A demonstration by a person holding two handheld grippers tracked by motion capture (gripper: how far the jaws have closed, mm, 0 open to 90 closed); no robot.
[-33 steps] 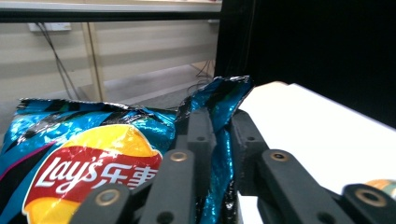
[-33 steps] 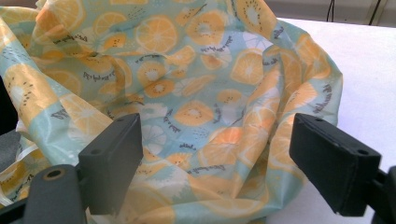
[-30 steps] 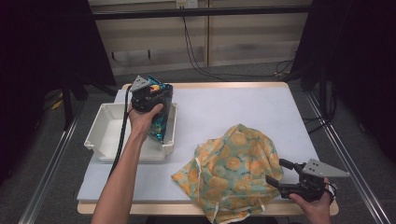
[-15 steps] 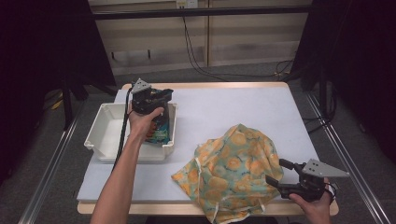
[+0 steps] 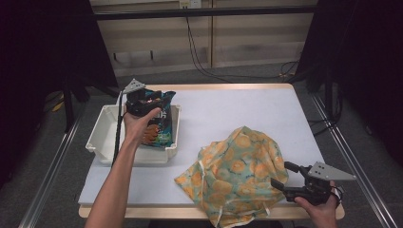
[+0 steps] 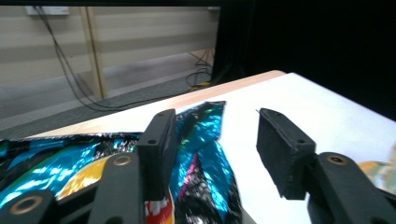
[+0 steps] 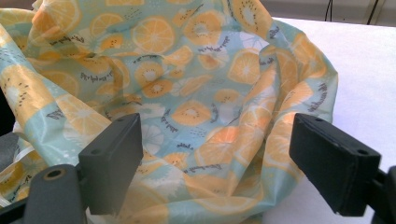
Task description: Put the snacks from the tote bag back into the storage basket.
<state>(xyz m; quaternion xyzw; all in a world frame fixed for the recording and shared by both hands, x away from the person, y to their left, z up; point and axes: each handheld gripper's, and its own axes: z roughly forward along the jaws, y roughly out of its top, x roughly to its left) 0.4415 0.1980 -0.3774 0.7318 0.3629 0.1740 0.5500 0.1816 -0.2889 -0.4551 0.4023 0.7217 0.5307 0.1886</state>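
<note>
White tabletop (image 5: 223, 114) carries the tray (image 5: 102, 135) at its left, where the snack bag (image 5: 159, 118) lies released, my left gripper (image 5: 138, 102) having just spread its jaws off it; my right gripper (image 5: 285, 178) waits unclenched at the fruit-print cloth bag (image 5: 237, 166), which I judge must be gripped next.

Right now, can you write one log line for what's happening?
left gripper: jaws just opening, snack bag let go in bin | right gripper: open at fruit cloth
</note>
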